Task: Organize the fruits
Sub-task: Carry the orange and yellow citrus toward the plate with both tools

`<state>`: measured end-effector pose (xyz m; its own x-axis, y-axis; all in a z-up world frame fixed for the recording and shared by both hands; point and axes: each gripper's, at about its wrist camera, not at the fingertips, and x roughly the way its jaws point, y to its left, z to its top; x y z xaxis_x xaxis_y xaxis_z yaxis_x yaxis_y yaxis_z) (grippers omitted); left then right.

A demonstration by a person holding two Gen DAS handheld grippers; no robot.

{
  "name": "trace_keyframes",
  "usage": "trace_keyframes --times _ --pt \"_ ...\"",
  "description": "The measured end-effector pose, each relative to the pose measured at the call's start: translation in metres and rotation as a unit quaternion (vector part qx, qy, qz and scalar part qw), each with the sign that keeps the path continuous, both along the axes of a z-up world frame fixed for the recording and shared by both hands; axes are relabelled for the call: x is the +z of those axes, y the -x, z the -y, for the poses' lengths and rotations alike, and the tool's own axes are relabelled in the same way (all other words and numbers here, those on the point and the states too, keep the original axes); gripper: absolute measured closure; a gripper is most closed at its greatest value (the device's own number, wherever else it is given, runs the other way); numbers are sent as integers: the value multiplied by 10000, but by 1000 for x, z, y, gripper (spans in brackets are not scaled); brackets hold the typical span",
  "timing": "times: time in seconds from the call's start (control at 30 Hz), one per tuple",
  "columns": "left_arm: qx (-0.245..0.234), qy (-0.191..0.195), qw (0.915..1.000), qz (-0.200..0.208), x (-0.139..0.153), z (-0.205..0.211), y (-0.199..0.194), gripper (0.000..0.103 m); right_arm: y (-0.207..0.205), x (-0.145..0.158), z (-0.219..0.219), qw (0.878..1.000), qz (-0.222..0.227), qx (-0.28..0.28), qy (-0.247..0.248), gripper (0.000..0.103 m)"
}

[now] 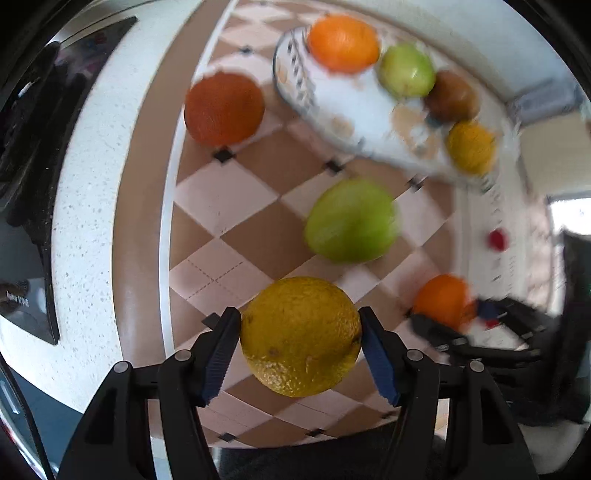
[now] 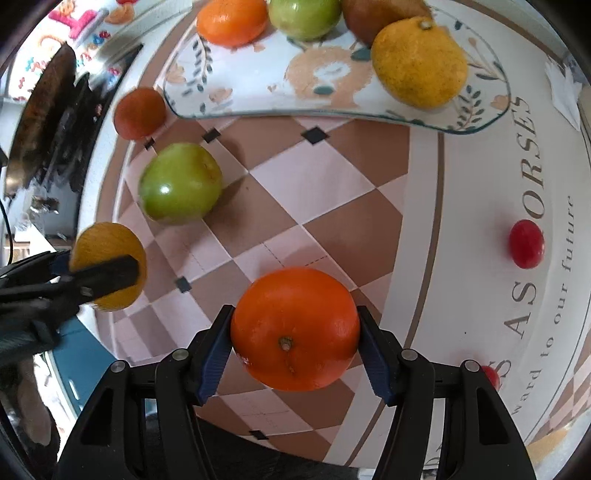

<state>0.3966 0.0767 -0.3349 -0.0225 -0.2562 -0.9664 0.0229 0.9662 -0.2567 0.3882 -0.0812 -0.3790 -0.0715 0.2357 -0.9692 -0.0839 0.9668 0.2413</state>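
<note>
My left gripper is shut on a yellow citrus fruit and holds it above the checkered cloth. My right gripper is shut on an orange. Each held fruit also shows in the other view: the orange and the yellow fruit. A floral plate at the far side holds an orange, a green fruit, a brown fruit and a yellow citrus. A green apple and a dark orange fruit lie on the cloth.
A small red fruit lies on the white border of the cloth at right, another nearer. The table's white edge curves at left, with dark objects beyond it.
</note>
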Motion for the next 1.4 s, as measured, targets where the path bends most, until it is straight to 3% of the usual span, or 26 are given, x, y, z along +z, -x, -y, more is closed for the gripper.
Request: trace_keyframes --times 0.13,0.27,0.37,0.53,0.73,1.03,1.27,1.4 --pt "185 507 9983 216 40 1 -20 41 -7 21 11 9988 321 -315 -189 37" --pt "276 669 9965 428 64 6 -55 41 -29 42 14 9959 723 -485 -251 37" --pt "377 599 9963 482 63 7 -87 41 -56 47 9 9948 853 -509 -236 37" --pt "441 723 9963 107 33 12 -131 41 -93 43 -8 9938 1017 -435 -117 37" --pt "62 381 9991 -165 10 28 -152 43 -115 37 -16 9937 1028 -431 -108 37" --pt "-270 187 9994 63 22 39 -173 43 -123 31 -12 9945 899 -515 143 36" --pt "-423 -529 9971 343 29 36 -165 41 -118 56 -1 9912 1161 -627 128 16" --pt "-340 -817 9950 459 32 25 -154 18 -111 71 8 9904 1166 -644 370 12"
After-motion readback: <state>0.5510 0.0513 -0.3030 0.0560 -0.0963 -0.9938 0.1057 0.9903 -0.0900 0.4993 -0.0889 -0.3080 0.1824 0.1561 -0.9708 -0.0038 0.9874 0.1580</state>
